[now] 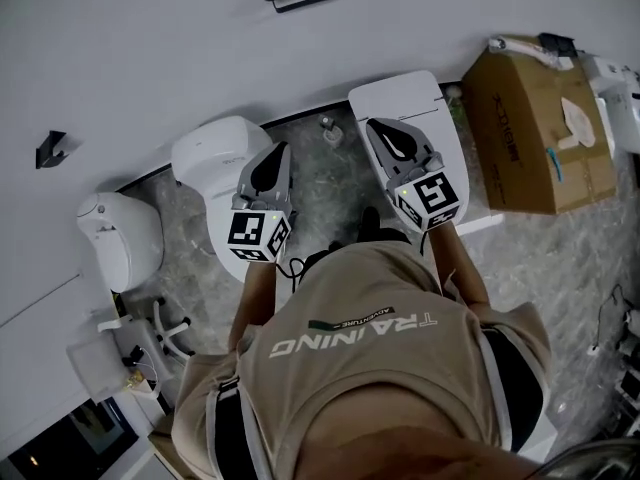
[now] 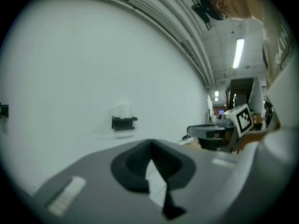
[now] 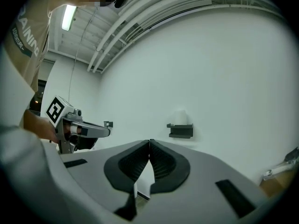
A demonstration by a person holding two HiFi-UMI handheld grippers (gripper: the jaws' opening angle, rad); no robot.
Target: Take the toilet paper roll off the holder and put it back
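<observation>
Left gripper [image 2: 150,143]: fingers pressed together, nothing between them. Right gripper [image 3: 149,141]: same. Toilet paper roll [image 3: 181,117] is on the wall holder [image 3: 181,131], well ahead of both, up-right of the right tips and up-left of the left tips. Neither hand looks nearer. Roll axis looks upright, but it's too blurred to confirm.

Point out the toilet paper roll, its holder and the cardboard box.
toilet paper roll [image 3: 181,117], right gripper view, middle of its white side.
holder [image 3: 180,131], right gripper view, front of the black shelf.
cardboard box [image 1: 525,138], head view, middle of its brown face.
</observation>
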